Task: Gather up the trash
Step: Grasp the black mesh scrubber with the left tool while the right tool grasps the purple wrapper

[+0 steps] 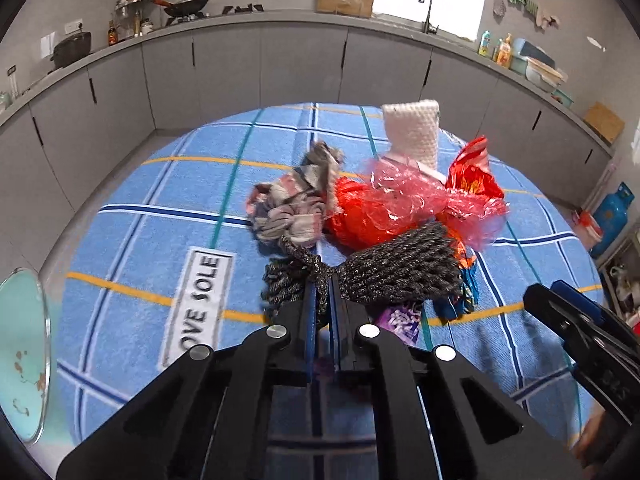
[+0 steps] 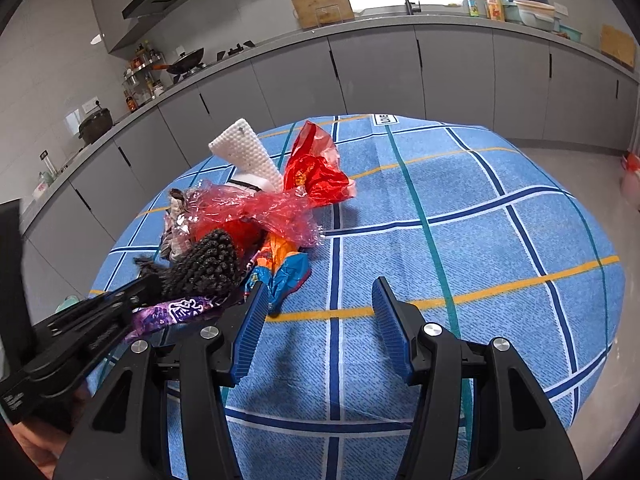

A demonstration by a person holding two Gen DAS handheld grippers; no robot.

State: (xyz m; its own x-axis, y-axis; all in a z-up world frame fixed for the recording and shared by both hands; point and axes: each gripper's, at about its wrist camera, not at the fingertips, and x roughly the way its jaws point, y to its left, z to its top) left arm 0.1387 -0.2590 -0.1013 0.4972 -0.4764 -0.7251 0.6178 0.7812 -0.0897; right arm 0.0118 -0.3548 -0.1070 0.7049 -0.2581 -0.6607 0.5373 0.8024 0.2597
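A round desk covered with a blue checked cloth (image 2: 460,216) crossed by white, navy, orange and teal lines fills the middle of both views, with a grey kitchen counter and cabinets (image 1: 304,60) curving behind it along the top of the frame. The trash lies in one heap on the cloth, centre-right in the left wrist view and left of centre in the right wrist view: a crumpled pink-red transparent plastic bag (image 1: 404,200), a dark grey speckled knitted cloth (image 1: 400,270), a grey and pink wadded rag (image 1: 292,208), a white textured foam sheet (image 1: 412,132) standing up at the far side of the heap, a shiny red foil wrapper (image 1: 472,172), a blue and orange snack wrapper (image 2: 288,268) and a purple wrapper (image 2: 176,310) at the near edge. The left tongs (image 1: 322,292), low in the left wrist view, are closed on a bunched edge of the dark knitted cloth. The right tongs (image 2: 320,308) stand half open over bare cloth just right of the heap, with nothing between the blue pads (image 2: 252,332).
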